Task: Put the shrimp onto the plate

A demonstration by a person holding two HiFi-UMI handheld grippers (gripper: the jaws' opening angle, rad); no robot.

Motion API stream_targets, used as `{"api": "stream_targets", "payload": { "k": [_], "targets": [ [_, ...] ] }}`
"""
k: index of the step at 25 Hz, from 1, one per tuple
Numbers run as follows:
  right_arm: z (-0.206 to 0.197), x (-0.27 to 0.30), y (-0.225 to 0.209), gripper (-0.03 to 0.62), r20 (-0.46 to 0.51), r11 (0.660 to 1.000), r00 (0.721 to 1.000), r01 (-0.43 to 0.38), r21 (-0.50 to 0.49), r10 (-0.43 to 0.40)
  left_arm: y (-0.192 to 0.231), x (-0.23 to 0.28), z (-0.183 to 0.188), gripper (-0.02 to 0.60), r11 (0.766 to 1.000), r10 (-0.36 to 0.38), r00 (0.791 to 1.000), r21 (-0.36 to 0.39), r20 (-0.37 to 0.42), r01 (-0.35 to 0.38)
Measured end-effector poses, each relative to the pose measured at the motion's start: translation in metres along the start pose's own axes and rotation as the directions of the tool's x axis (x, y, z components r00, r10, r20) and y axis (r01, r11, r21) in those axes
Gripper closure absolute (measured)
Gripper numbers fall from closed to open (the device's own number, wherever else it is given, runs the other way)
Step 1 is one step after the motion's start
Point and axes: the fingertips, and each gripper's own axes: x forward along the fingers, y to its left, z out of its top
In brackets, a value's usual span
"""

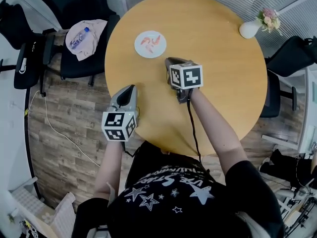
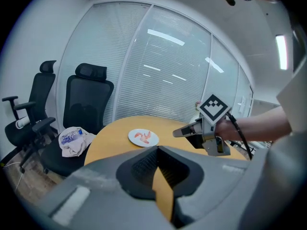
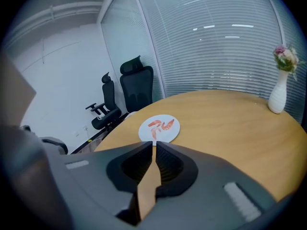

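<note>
Two grippers: left gripper and right gripper, one in each of the person's hands, both above a round wooden counter.
Left jaws: clenched together, with nothing between them.
Right jaws: drawn all but together, with only a thin sliver of counter showing between the tips; they grasp nothing.
Shrimp: three pink shrimp lie on the plate. None sits between either pair of jaws, and none shows on the bare counter.
Plate: a small white plate lies straight ahead of the right jaws, near their tips but not touching. It is also ahead of the left jaws, farther off.
Step in hand: the placing looks finished, since the shrimp rest on the plate and both grippers are empty and clear of it.
Next move: probably only to draw both grippers away without nudging the plate. A quick check of the counter for any stray shrimp would be wise.
Other things: a white vase of flowers stands well off to the right of the right jaws. An office chair holding a cloth and a bottle stands off to the left of the left jaws.
</note>
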Motion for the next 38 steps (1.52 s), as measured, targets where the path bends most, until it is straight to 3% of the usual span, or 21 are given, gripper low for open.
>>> {"api": "stream_targets", "payload": {
  "k": [17,33,38],
  "targets": [
    [-0.082,-0.154,-0.038,0.592,0.075,0.998,0.997,0.01,0.057,-0.014,-0.14,-0.05,0.003,0.58,0.991,-0.057,0.997,0.125,0.058,0.049],
    [-0.166,-0.292,-0.028,0.592,0.147,0.998,0.988,-0.051,0.033,0.045,-0.25,-0.129,-0.031,0.58,0.991,-0.062,0.992,0.129,0.109,0.047],
    [-0.192,-0.328,-0.033,0.594,0.166,0.997,0.985,-0.057,0.044,0.049,-0.285,-0.15,-0.054,0.58,0.989,-0.072,0.993,0.135,0.094,0.058]
  ]
}}
